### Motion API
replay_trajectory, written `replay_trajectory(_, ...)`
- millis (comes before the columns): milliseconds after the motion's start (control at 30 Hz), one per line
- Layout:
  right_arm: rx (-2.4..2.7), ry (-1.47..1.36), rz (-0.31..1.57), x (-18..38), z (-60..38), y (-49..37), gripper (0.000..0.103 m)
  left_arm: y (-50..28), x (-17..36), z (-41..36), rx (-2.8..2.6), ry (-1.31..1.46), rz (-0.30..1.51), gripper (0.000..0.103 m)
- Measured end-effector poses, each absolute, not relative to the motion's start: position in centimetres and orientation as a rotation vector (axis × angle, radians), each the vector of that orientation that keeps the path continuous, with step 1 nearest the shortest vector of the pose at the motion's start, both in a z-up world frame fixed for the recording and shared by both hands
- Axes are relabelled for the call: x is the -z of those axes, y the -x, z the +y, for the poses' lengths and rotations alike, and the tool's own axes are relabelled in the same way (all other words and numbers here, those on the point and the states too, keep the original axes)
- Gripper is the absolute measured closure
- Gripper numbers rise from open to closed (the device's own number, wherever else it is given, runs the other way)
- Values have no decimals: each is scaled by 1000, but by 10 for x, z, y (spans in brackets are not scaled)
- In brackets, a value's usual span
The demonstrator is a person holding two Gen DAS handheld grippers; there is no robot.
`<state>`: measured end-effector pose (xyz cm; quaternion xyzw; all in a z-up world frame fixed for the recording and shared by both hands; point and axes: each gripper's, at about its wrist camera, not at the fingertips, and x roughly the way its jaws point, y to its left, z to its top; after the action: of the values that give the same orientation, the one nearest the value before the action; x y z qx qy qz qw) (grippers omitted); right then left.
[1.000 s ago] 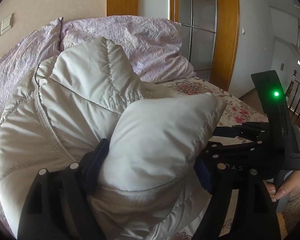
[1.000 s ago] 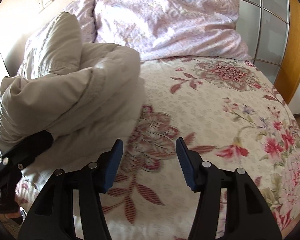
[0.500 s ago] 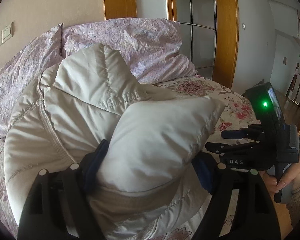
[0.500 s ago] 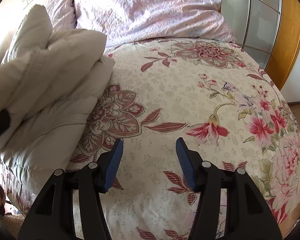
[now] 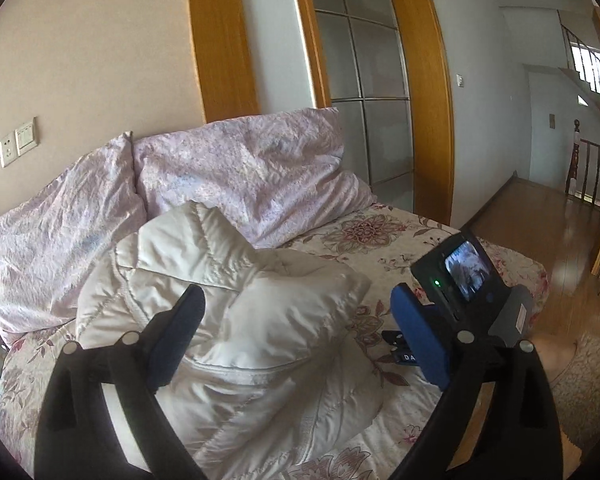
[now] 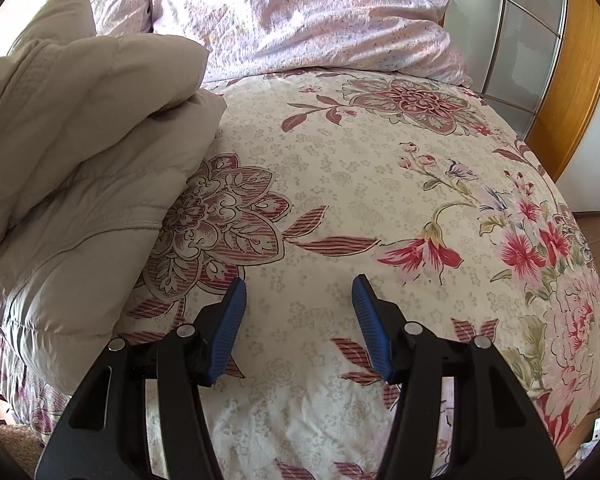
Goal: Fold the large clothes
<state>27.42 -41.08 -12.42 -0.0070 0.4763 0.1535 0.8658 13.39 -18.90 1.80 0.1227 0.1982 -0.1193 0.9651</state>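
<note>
A puffy off-white quilted jacket lies folded in a bundle on the floral bedspread, near the bed's front edge. My left gripper is open and empty, drawn back above the bundle with the jacket showing between its blue pads. The jacket also shows at the left of the right wrist view. My right gripper is open and empty, hovering over bare bedspread to the right of the jacket. Its body with a lit screen shows in the left wrist view.
Two lilac pillows lean against the wall at the head of the bed. A wood-framed glass door stands behind the bed. Wooden floor and a beige rug lie to the right.
My left gripper has opened, let go of the jacket and pulled back and up. The jacket now rests on the bed. My right gripper has shifted right, away from the jacket.
</note>
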Motion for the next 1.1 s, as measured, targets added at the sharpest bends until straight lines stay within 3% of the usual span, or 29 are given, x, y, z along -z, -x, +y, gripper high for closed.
replay_trajectory(233,-322,20,995,123,-410,-274,43,-141,-45,-121,7,-125,370,9)
replay_trajectory(500,-319,20,992,124,-408,-274,41,-197,-18,-50,-94,15,508,10)
replay_trajectory(633,-321,20,988,124,-409,-274,41,-222,10,-54,-25,28,603,17)
replay_trajectory(1100,-243,-23,961,111,-423,-276,40,-226,62,-125,52,-119,610,17)
